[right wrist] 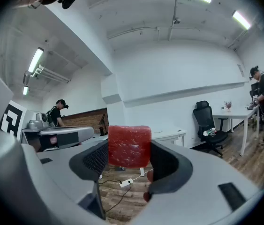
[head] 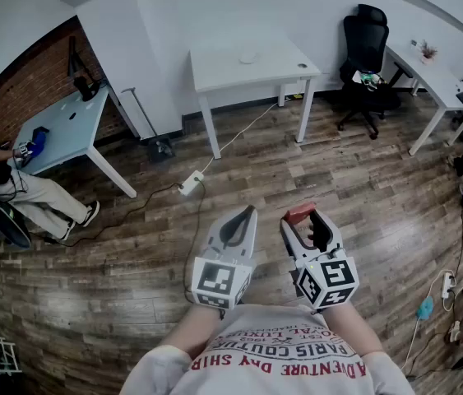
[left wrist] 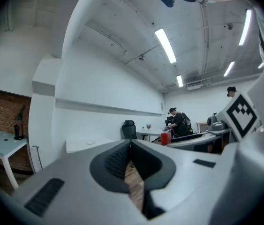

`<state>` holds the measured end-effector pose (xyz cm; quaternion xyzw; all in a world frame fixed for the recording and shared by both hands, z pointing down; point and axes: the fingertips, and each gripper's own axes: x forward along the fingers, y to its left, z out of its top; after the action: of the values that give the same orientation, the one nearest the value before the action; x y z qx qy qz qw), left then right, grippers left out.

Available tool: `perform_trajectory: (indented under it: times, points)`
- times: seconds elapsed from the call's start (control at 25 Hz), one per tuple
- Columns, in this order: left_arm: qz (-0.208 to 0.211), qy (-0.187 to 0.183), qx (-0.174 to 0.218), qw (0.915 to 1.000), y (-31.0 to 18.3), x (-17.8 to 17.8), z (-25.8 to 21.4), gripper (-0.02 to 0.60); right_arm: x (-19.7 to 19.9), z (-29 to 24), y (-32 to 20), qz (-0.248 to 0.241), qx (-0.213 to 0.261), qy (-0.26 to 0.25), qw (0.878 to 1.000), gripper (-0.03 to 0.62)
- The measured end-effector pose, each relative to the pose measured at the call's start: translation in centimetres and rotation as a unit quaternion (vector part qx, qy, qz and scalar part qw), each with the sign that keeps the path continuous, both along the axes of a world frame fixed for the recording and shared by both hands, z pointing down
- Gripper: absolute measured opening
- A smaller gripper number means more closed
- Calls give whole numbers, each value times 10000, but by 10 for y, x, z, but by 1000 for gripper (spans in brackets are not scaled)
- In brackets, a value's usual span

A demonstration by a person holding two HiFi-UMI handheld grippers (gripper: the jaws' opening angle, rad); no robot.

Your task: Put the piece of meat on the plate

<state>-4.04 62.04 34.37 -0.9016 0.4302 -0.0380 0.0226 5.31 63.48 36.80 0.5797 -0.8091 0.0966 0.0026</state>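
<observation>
The piece of meat (right wrist: 129, 146) looks moist, its red surface flecked and faintly glossy. The right gripper (head: 307, 220) and left gripper (head: 243, 220) have smooth matt grey plastic shells with ribbed dark pads (right wrist: 96, 159) inside the jaws. The floor (head: 363, 188) is worn wood planking with a dull sheen.

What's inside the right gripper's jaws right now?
A red block-shaped piece of meat, clamped by the right gripper. It covers part of the white table behind it.
</observation>
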Motion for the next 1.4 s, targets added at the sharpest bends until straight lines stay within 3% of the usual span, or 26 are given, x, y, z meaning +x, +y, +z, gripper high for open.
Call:
perform_trajectory:
  times: [0.68,1.04,1.4]
  points:
    - [-150,59,-393,9991,-50,-29,29,8,-17,23,-44,-14,-368,263,9990,282]
    - [118,236,-703,9972,-137,-56,40,8,-49,31,-115,108,-612,156,9979,282]
    - [581,213,-744,9953,-235,-97,31,8,-85,26,-201,601,-661,-37,9960,282]
